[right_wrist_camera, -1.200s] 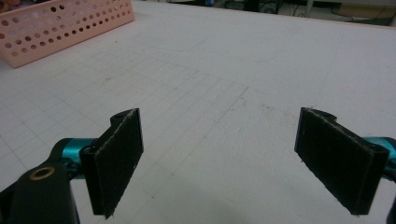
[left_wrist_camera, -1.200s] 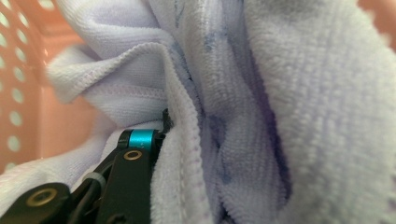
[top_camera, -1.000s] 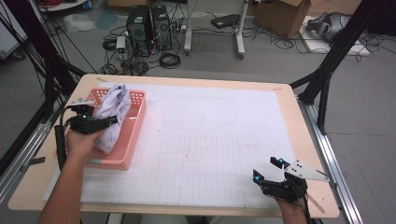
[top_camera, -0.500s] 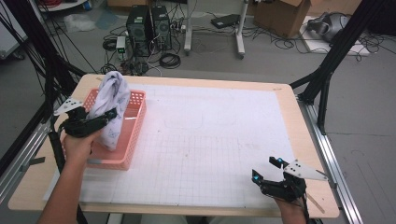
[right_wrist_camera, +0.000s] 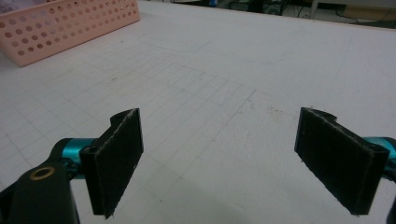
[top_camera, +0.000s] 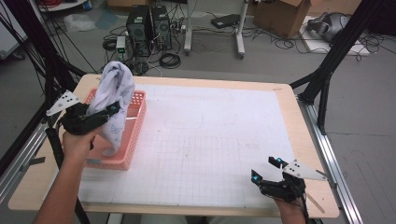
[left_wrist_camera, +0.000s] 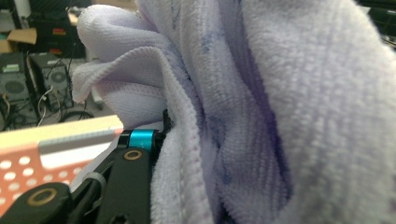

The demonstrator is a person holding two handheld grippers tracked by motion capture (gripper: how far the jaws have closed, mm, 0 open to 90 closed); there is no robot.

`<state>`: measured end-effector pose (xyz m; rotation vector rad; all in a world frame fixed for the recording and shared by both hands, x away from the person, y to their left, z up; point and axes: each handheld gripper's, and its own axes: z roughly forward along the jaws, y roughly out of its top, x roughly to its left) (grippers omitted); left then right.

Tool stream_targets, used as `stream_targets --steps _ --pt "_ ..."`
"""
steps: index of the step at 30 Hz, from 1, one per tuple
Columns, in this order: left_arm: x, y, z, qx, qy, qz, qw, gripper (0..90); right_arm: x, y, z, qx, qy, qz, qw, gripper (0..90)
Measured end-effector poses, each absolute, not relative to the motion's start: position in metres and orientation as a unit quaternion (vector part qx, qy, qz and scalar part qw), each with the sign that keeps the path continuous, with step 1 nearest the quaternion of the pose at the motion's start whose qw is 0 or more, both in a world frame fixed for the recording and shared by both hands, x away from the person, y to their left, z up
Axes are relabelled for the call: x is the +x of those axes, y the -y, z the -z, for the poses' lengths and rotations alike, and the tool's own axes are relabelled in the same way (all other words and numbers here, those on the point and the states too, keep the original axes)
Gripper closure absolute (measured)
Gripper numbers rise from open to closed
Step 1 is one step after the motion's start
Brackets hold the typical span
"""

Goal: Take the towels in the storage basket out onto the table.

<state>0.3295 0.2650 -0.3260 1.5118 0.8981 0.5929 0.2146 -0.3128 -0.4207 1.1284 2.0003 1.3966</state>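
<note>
Left gripper [top_camera: 112, 110]: pinching towel [top_camera: 114, 100]; towel hangs into pink basket [top_camera: 133, 135]
Right gripper [top_camera: 266, 170]: jaws spread, nothing between; low over mat [top_camera: 210, 140]

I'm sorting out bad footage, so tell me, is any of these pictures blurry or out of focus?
High view: evenly lit, a little soft, everything readable. Left gripper view: the pale lilac towel sits so close that its right part blurs; the pink basket at the lower left is soft too. Right gripper view: the table grid is sharp, no glare.
</note>
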Motion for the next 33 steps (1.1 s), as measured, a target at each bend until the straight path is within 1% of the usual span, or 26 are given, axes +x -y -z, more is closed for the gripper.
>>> stream_targets --steps 5,9,11,22,33 --pt "0.335 -0.264 0.319 0.664 -0.375 -0.258 0.593 56.3 0.215 0.313 0.421 0.408 -0.726 -0.505 0.226 14.0" --pt "0.339 -0.266 0.31 0.66 -0.369 -0.269 0.597 56.2 0.216 0.314 0.422 0.409 -0.726 -0.505 0.226 14.0" --pt "0.343 -0.268 0.299 0.665 -0.355 -0.278 0.596 56.3 0.216 0.314 0.422 0.41 -0.727 -0.504 0.225 14.0" --pt "0.353 -0.26 0.271 0.67 -0.305 -0.286 0.614 56.6 0.216 0.314 0.422 0.411 -0.725 -0.505 0.226 14.0" --pt "0.356 -0.238 0.248 0.678 -0.261 -0.267 0.632 56.6 0.216 0.314 0.421 0.407 -0.726 -0.505 0.228 14.0"
